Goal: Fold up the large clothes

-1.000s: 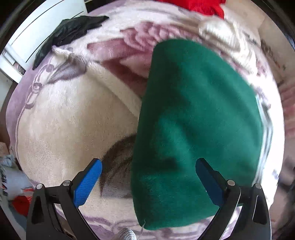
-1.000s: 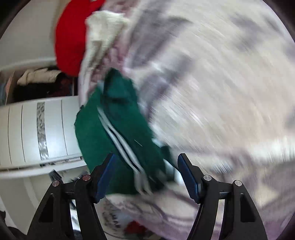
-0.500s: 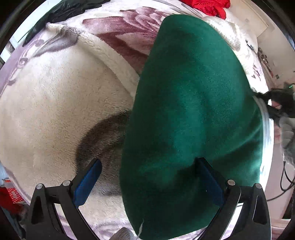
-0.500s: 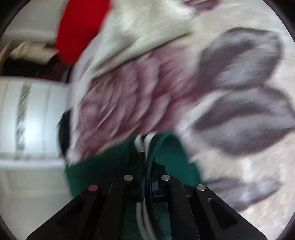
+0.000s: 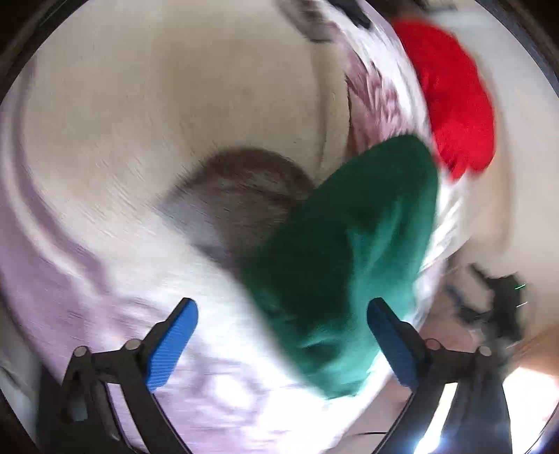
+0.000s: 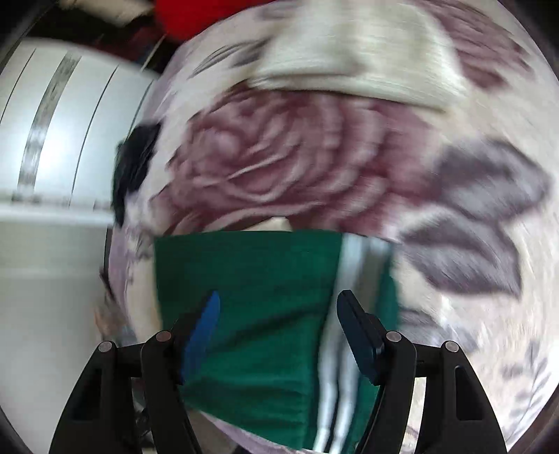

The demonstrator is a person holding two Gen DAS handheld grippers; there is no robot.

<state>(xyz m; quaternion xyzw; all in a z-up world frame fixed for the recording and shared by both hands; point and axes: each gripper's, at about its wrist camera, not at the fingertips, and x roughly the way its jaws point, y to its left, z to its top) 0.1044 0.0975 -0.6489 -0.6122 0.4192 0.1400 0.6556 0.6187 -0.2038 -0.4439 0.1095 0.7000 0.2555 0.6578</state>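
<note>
Fingers of the right gripper [image 6: 277,335] stand apart, having just opened, over the green garment [image 6: 258,314] with white side stripes [image 6: 353,279], which lies folded on the floral blanket [image 6: 297,157] of the bed. Left gripper [image 5: 281,335] has eased in a little yet gapes wide, gripping nothing — green cloth merely passes under it. Best to square the edges and press the fold flat before regrasping. Blur hides the garment's near edge; a red garment [image 5: 454,97] lies beyond.

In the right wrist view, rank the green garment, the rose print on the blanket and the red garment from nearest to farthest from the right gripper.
From the right gripper:
1. Green garment, under the fingers.
2. Rose print, beyond it, mid-frame.
3. Red garment, top edge.
</note>
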